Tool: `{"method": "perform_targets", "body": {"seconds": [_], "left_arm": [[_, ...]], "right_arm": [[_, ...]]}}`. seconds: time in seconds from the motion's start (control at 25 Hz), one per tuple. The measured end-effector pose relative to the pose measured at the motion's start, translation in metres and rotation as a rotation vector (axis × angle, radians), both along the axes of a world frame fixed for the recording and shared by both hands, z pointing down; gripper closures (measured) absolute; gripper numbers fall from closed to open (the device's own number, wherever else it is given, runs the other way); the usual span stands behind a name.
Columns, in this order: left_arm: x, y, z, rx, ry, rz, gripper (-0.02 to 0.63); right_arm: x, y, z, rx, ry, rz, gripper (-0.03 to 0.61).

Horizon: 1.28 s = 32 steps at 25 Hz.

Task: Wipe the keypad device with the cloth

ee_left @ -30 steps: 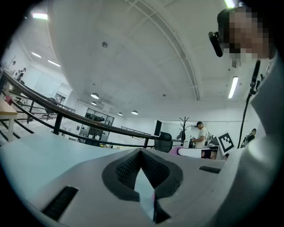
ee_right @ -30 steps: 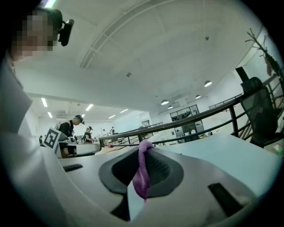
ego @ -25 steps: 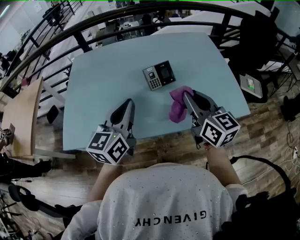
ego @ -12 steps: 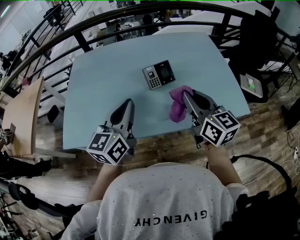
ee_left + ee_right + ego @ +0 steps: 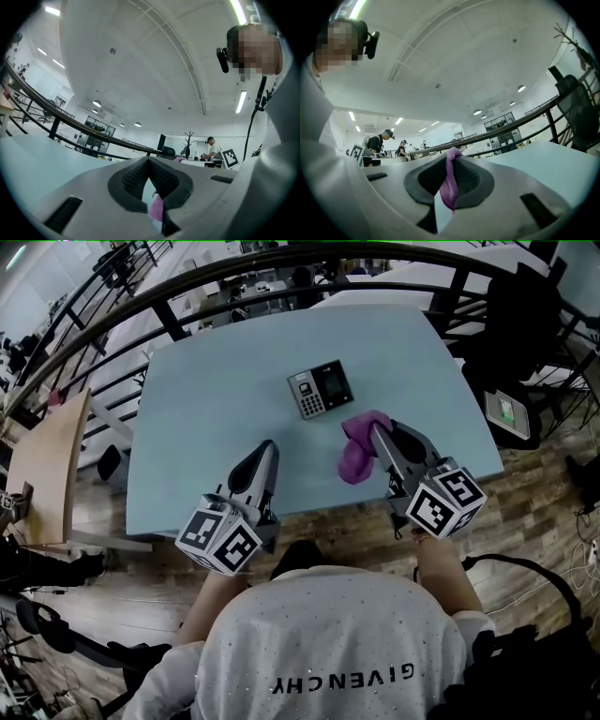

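Here, the keypad device (image 5: 319, 390) lies near the middle of the pale blue table (image 5: 206, 409), a little beyond the pink cloth (image 5: 354, 451) pinched in the right gripper (image 5: 374, 430). The left gripper (image 5: 267, 448) is closed, apparently on nothing. Dragging the cloth flat across the keys, with the left gripper steadying the device, should serve best. A black railing (image 5: 174, 322) rings the bright, open office.
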<state>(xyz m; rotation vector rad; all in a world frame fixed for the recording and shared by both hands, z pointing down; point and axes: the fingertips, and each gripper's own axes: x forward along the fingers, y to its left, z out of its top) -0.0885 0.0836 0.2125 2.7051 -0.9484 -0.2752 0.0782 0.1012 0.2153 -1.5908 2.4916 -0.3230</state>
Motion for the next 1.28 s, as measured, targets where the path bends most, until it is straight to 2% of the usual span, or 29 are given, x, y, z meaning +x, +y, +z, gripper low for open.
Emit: {"method": "perform_targets", "body": {"seconds": [0.28, 0.52, 0.96, 1.28], "left_arm": [[0.015, -0.003, 0.014, -0.006, -0.018, 0.089, 0.614], [0.031, -0.031, 0.031, -0.041, -0.056, 0.082, 0.614], [0.057, -0.105, 0.051, -0.099, -0.028, 0.094, 0.614], [0.066, -0.164, 0.091, -0.140, -0.127, 0.033, 0.614]], "right_arm": [[-0.003, -0.010, 0.017, -0.017, 0.018, 0.001, 0.543], [0.001, -0.024, 0.021, 0.017, 0.044, -0.012, 0.545], [0.022, -0.094, 0.041, -0.040, -0.012, 0.010, 0.545], [0.031, -0.156, 0.063, -0.084, -0.027, -0.038, 0.546]]}}
